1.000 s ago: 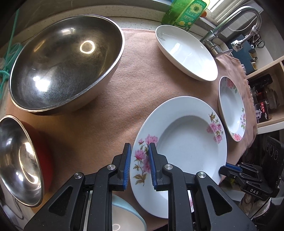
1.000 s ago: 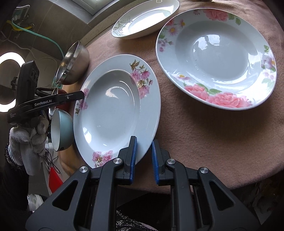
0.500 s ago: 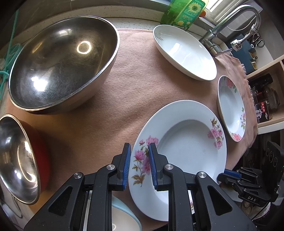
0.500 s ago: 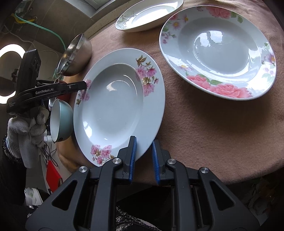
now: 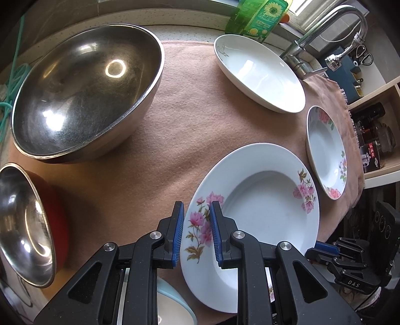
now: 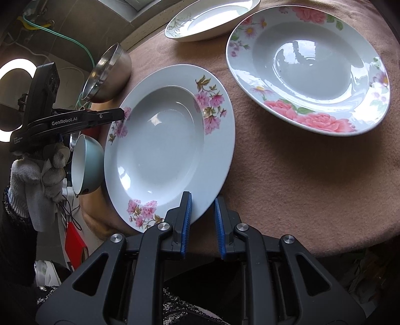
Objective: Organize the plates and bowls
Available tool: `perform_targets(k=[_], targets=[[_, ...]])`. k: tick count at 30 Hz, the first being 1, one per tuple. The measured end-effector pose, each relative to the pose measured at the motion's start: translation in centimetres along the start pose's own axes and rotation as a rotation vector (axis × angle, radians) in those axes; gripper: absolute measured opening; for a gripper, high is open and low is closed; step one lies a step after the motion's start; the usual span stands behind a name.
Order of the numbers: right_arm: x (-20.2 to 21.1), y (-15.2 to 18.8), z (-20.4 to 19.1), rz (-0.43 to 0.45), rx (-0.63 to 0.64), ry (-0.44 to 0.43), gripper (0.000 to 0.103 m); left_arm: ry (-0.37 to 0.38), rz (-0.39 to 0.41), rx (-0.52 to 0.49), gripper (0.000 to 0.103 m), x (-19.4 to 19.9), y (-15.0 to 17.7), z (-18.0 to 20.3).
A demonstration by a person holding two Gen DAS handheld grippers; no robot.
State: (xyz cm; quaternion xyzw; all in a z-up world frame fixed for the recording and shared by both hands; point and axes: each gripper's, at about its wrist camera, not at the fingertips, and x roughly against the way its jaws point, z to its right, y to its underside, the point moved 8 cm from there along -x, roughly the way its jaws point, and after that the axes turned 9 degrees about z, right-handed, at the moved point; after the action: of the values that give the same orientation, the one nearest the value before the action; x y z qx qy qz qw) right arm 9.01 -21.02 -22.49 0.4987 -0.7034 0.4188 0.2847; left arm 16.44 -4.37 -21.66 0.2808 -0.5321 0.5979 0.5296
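Note:
A white soup plate with pink flowers point(image 5: 262, 212) point(image 6: 160, 150) hangs slightly tilted just above the brown cloth point(image 5: 175, 125), near the table's front edge. My left gripper point(image 5: 197, 225) is shut on its flowered rim, one pad under it and one on top. At the opposite rim my right gripper point(image 6: 202, 217) is shut on the same plate. Each gripper shows in the other's view: the left gripper point(image 6: 120, 115), held by a gloved hand, and the right gripper point(image 5: 322, 250).
On the cloth stand a large steel bowl point(image 5: 82, 92), a small steel bowl with a red outside point(image 5: 22, 225), a light blue bowl point(image 6: 85, 165), a plain white deep plate point(image 5: 260, 72) and a rose-patterned plate point(image 6: 307, 65). A faucet point(image 5: 325, 25) and a green bottle point(image 5: 257, 17) are behind.
The flowered plate, held at both rims throughout, has drifted a little toward the table's front edge relative to the other dishes. Both grips look unchanged.

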Motion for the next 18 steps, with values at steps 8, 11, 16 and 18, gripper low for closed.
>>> perform_targets(k=[8,11,16,18], targets=[[1.0,-0.3,0.7,0.025,0.045,0.059,0.019,-0.001,0.048,0.023,0.019,1.4,-0.7,0.0],[1.8,-0.6,1.1,0.038,0.056,0.062,0.019,-0.002,0.086,0.029,0.019,2.5,-1.3,0.2],[3.2,-1.5,1.3,0.063,0.104,0.073,0.019,0.006,0.146,0.060,0.019,4.0,-1.8,0.7],[3.9,-1.9,1.5,0.080,0.122,0.080,0.019,0.022,0.158,0.070,0.019,4.5,-1.8,1.3]])
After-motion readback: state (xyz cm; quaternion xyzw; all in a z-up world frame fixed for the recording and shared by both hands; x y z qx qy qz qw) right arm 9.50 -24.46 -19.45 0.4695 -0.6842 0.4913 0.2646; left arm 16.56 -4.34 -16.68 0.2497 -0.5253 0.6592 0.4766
